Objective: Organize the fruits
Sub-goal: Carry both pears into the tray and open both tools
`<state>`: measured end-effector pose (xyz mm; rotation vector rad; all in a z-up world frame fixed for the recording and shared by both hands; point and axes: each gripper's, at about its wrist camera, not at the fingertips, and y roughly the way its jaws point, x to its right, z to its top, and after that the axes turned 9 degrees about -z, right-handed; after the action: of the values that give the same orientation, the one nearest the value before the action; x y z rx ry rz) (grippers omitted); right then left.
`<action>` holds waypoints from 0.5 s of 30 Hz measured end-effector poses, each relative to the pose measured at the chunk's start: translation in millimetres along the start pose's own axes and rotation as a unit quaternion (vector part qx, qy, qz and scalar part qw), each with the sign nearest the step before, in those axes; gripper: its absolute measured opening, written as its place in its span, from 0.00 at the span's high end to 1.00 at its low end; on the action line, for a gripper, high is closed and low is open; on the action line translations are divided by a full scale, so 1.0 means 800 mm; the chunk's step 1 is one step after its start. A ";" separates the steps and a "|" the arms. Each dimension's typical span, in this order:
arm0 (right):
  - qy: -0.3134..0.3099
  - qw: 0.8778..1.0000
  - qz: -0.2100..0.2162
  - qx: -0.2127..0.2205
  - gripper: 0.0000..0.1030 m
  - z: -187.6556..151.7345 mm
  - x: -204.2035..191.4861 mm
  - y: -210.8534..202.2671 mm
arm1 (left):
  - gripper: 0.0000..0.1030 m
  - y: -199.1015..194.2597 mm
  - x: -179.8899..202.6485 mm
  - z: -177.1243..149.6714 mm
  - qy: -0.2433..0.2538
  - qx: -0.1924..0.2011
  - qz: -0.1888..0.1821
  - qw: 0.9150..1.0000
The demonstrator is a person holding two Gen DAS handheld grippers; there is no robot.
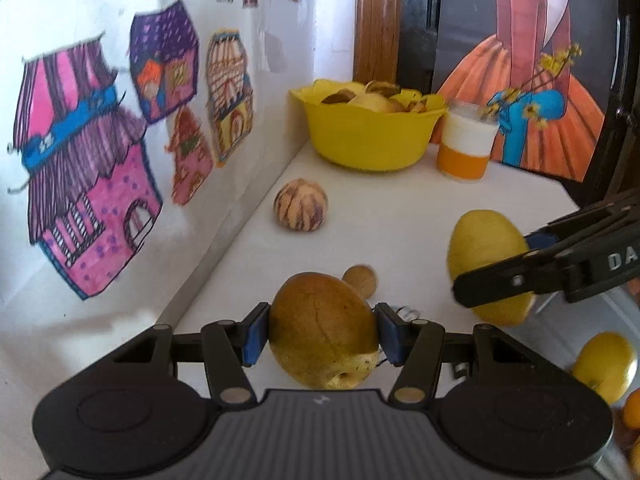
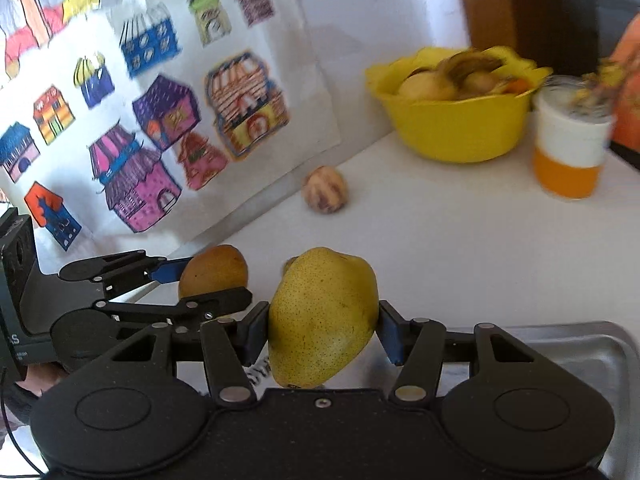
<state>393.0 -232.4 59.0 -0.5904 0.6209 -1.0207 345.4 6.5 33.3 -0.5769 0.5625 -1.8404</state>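
Left wrist view: the left gripper is clamped on a brownish pear, blue pads pressed to both flanks, the fruit carried over the white table. To the right, the right gripper grips a yellow pear from the side. A striped fruit lies loose near the wall, a small round fruit just beyond the brown pear. The yellow bowl at the back corner is already heaped, with a cup just beside it. A lemon sits at the lower right in what looks like a tray.

Right wrist view: the right gripper pinches the yellow pear across its body; the right pad seems to meet only the upper shoulder. The left gripper holds the brown pear close by on the left. A metal tray lies below right; bowl and cup are blurred.

Risks, as I judge them: the tapered pear could pivot or slip out of so slight a hold — and with the grippers this near, they could knock together. Adding to the full bowl might roll fruit out, or nudge the cup over.
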 end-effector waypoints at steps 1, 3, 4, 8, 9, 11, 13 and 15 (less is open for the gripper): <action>0.002 1.000 -0.008 0.004 0.44 -0.002 0.007 -0.011 | 0.42 -0.001 0.004 0.003 -0.001 0.004 -0.004 1.000; 0.003 1.000 -0.022 0.012 0.44 -0.008 0.021 -0.027 | 0.42 -0.003 0.015 0.008 0.000 0.011 -0.014 1.000; 0.004 0.999 -0.030 0.016 0.44 -0.013 0.028 -0.036 | 0.42 -0.003 0.022 0.011 0.001 0.014 -0.020 1.000; 0.008 0.998 -0.057 0.020 0.44 -0.036 0.055 -0.058 | 0.42 0.003 0.053 0.020 0.005 0.019 -0.048 0.999; 0.010 0.998 -0.061 0.019 0.44 -0.043 0.061 -0.063 | 0.42 0.007 0.062 0.021 0.008 0.019 -0.055 0.998; 0.014 0.997 -0.070 0.017 0.44 -0.057 0.074 -0.072 | 0.42 0.014 0.081 0.024 0.014 0.018 -0.069 0.997; 0.018 0.997 -0.079 0.014 0.44 -0.071 0.085 -0.078 | 0.42 0.023 0.099 0.024 0.020 0.016 -0.081 0.996; 0.021 0.996 -0.086 0.011 0.44 -0.083 0.093 -0.082 | 0.42 0.032 0.116 0.025 0.024 0.011 -0.092 0.995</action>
<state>336.1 -336.1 45.3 -0.6127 0.6033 -1.2028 347.7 -91.1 43.7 -0.5880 0.5357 -2.0361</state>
